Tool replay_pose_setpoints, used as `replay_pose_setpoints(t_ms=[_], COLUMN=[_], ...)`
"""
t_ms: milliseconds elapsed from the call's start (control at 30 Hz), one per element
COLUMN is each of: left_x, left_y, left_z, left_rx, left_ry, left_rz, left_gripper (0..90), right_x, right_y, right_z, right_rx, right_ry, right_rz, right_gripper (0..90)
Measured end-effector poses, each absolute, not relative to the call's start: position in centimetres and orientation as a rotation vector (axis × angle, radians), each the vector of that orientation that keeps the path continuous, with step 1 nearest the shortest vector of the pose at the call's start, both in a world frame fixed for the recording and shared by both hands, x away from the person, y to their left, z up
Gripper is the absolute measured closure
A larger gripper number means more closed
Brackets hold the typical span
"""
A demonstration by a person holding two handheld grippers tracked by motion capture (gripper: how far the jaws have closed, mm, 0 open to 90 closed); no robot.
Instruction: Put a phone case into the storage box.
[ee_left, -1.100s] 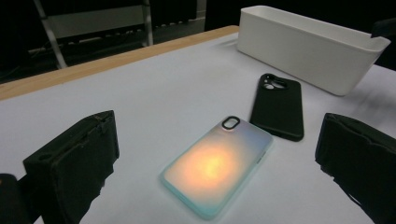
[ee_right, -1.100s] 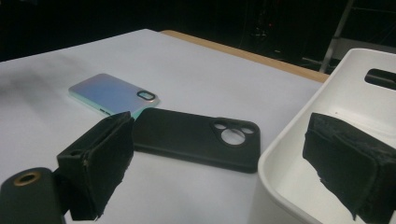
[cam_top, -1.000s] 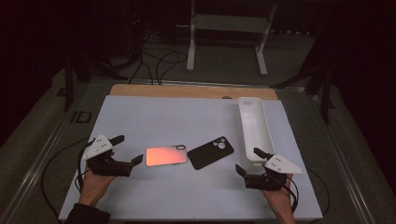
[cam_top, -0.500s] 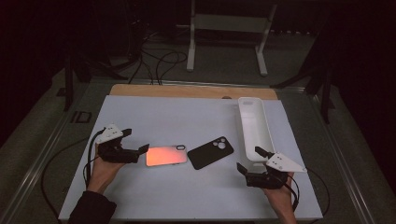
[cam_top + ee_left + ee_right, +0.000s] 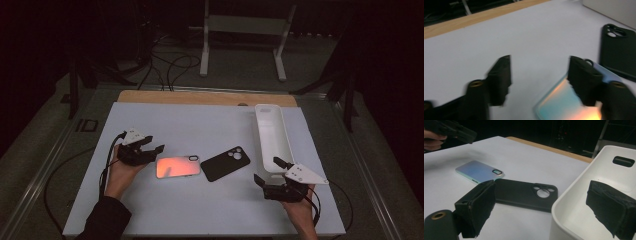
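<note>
The left hand-held gripper (image 5: 150, 150) has come in over the bench (image 5: 200, 120) to the near end of the iridescent phone (image 5: 178, 166). Its jaws have just been closing yet stand apart, one over the phone's corner, nothing pinched. A grasp looks imminent. Just beside lies the black case (image 5: 225, 163), then the white tray (image 5: 272, 140). The right hand-held gripper (image 5: 266, 171) waits open at the tray's near end.
</note>
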State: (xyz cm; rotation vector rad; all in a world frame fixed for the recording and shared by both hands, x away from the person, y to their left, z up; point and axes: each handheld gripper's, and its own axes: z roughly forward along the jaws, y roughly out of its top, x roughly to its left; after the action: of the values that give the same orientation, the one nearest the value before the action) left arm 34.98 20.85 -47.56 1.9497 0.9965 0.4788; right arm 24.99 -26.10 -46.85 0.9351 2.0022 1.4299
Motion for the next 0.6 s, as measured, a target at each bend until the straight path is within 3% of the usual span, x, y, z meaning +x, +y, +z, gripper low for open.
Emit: replay_pose_setpoints(t_ms=[367, 600], left_x=[37.1, 37.5], left_y=[20.0, 19.2], left_z=[-50.3, -51.5], left_rx=[2.067, 2.166], left_ry=[1.035, 1.038], left_rz=[0.373, 0.345], left_gripper=[89.1, 90.0], right_x=[24.9, 24.9], right_y=[-26.1, -26.0], right_z=[-46.8, -46.8], right_rx=[0.934, 0.933], right_ry=[2.003, 2.007], right_rz=[1.429, 1.428], right_gripper=[8.8, 8.8])
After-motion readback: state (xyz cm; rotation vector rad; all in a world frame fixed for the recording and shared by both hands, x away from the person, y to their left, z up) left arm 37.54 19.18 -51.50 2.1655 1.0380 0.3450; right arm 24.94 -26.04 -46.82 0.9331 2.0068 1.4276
